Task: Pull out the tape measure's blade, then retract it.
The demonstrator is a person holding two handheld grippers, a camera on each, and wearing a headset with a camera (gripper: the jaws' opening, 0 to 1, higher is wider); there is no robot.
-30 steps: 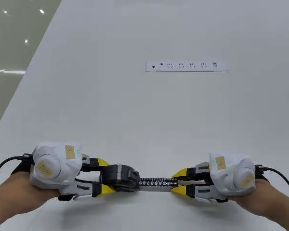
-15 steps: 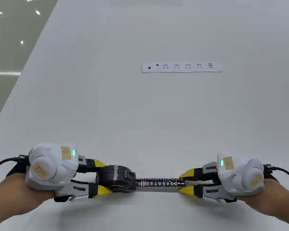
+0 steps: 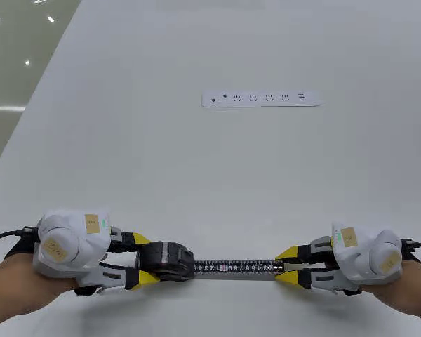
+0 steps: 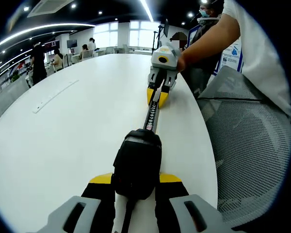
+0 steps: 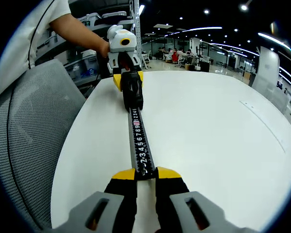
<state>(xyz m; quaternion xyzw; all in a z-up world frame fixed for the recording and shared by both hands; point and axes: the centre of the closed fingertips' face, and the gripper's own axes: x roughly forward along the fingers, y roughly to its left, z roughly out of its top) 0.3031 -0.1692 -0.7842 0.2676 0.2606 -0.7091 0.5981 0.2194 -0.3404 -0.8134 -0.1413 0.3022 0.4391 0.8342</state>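
1. Tape measure case at 7 o'clock on the tabletop — clamped in left tongs.
2. Blade runs toward 3 o'clock — its tip pinched by right tongs.

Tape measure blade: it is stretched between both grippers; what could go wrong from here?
The right gripper pinches only the end of the blade; if it slips, the blade may snap back into the case. The case sticks out ahead of the left gripper, so pulling might drag it free.
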